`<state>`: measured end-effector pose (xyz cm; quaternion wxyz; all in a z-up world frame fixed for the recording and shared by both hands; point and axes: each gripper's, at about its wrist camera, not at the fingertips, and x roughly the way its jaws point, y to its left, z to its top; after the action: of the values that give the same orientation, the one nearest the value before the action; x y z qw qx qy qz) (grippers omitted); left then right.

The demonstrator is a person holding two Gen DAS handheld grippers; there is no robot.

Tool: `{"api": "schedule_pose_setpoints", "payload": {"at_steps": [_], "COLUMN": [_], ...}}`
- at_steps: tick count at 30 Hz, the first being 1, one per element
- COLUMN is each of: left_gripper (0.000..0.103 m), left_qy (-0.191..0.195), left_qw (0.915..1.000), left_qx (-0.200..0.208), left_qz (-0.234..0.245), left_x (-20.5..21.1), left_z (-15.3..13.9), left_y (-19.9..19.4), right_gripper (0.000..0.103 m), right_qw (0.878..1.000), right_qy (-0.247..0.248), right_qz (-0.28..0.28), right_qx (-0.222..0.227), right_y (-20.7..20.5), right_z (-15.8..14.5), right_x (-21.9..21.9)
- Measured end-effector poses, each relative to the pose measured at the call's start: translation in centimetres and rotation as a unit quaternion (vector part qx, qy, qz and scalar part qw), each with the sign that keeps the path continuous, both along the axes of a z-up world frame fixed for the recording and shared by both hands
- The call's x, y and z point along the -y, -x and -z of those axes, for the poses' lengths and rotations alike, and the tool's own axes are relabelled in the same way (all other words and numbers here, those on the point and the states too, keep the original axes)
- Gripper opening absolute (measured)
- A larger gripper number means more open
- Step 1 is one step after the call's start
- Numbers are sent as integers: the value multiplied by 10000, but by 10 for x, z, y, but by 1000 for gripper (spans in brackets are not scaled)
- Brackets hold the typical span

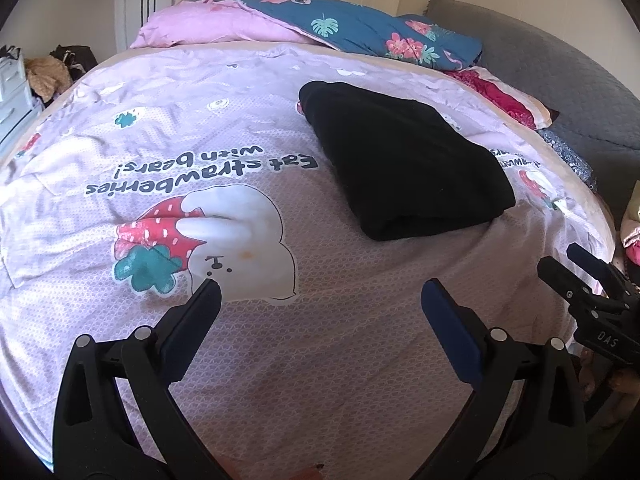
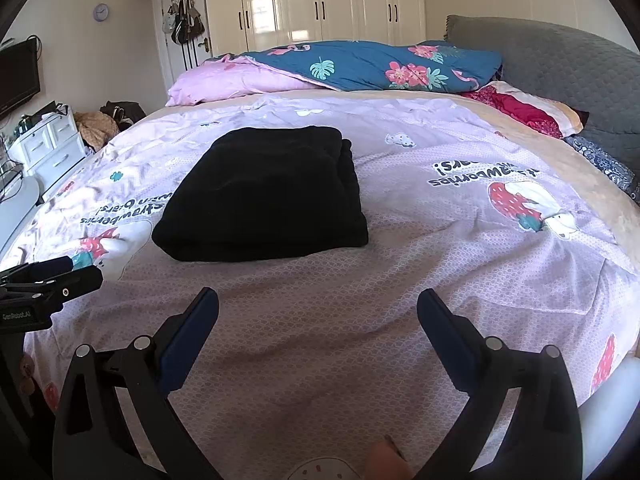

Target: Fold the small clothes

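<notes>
left wrist view: the left gripper (image 1: 320,294) hangs above the bed (image 1: 320,360) with its jaws spread wide and nothing between them. beyond it a folded black garment (image 1: 404,164) lies flat on the lilac strawberry-and-bear cover, well apart from the jaws. the right gripper (image 1: 576,264) shows at the right edge; from here i cannot tell how its jaws stand. a pink and blue quilt (image 1: 320,24) is heaped at the far end of the bed, and a white drawer unit (image 1: 12,96) stands at far left, its contents hidden.

right wrist view: the right gripper's jaws are spread wide and empty over the cover. the black garment sits ahead and a little left, its folded layers stacked. a white wardrobe (image 2: 320,0) has its doors closed.
</notes>
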<state>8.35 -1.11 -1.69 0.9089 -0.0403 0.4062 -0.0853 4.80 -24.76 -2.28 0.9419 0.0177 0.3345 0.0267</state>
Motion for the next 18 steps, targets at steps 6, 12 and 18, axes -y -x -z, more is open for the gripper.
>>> {"api": "schedule_pose_setpoints", "payload": {"at_steps": [6, 12, 18], "left_gripper": [94, 94, 94], "left_qy": [46, 32, 30], "left_qw": [10000, 10000, 10000], "left_qx": [32, 11, 1], "left_qz": [-28, -29, -44], "left_x": [-2, -1, -1], "left_z": [-2, -1, -1], "left_y": [0, 0, 0], "right_gripper": [99, 99, 99], "right_qw": [10000, 10000, 10000], "right_qy": [32, 41, 61], "right_qz": [0, 15, -9], "right_qx": [13, 2, 4], "right_y": [1, 1, 1], "right_z": [0, 0, 0], "right_x": [-1, -1, -1]}}
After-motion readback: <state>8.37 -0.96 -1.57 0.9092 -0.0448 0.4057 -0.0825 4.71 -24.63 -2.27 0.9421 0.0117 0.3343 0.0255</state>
